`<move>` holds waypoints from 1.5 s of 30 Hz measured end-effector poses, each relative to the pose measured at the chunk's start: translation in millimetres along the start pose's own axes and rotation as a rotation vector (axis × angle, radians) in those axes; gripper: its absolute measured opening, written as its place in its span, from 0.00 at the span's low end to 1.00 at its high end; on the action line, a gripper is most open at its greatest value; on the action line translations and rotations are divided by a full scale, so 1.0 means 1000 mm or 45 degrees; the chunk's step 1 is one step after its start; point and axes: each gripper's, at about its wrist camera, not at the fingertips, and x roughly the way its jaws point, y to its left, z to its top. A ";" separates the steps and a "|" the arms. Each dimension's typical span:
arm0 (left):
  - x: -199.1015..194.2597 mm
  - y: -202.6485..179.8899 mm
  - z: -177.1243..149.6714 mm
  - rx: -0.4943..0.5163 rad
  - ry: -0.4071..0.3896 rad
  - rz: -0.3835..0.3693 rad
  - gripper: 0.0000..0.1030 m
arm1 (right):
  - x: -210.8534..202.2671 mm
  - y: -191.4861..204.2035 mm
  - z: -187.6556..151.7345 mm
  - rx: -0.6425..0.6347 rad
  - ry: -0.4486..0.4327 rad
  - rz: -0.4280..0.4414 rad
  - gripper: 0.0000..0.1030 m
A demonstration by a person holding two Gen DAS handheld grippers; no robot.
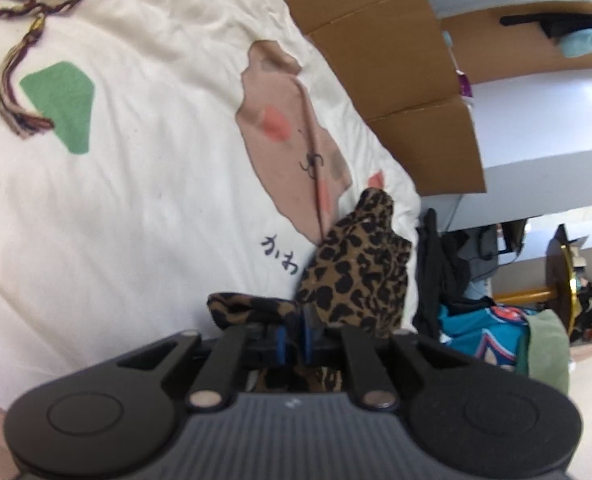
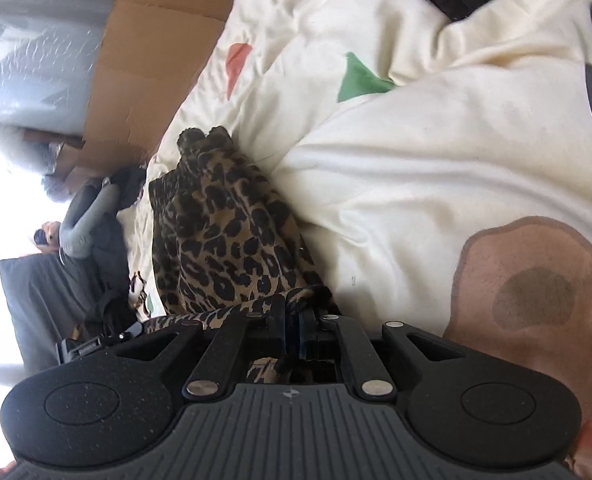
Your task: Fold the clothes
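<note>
A leopard-print garment (image 1: 355, 268) lies bunched on a cream duvet (image 1: 136, 200) printed with pink and green patches. My left gripper (image 1: 294, 332) is at the garment's near edge. A narrow gap shows between its blue pads, and the fabric drapes over and beside the fingers, not pinched. In the right wrist view the same garment (image 2: 220, 232) rises in a crumpled heap on the duvet (image 2: 415, 180). My right gripper (image 2: 294, 320) is shut on a gathered corner of it, with fabric also trailing under the jaws.
A braided cord with a tassel (image 1: 12, 92) lies on the duvet. Flattened cardboard (image 1: 395, 60) (image 2: 144, 60) runs along the bed's far edge. Beyond the bed sit a pile of colourful clothes (image 1: 479, 332) and a person in a grey top (image 2: 88, 220).
</note>
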 end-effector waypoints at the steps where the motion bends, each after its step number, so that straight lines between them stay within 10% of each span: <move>1: -0.001 -0.003 0.001 0.010 0.005 0.002 0.21 | -0.001 0.002 0.000 -0.007 0.004 -0.003 0.07; 5: -0.007 -0.010 -0.003 0.031 0.022 -0.012 0.52 | -0.012 0.009 -0.001 -0.040 0.001 0.002 0.38; 20: 0.000 -0.032 -0.040 0.187 0.164 0.016 0.59 | -0.023 0.028 -0.027 -0.131 0.083 0.117 0.58; 32: 0.007 -0.029 -0.050 0.386 0.195 0.225 0.32 | 0.000 0.055 -0.037 -0.496 0.121 -0.105 0.49; 35: 0.008 -0.032 -0.045 0.398 0.186 0.217 0.32 | 0.003 0.059 -0.039 -0.550 0.135 -0.143 0.35; 45: 0.014 -0.055 -0.026 0.458 0.154 0.185 0.31 | 0.009 0.072 -0.032 -0.628 0.085 -0.157 0.35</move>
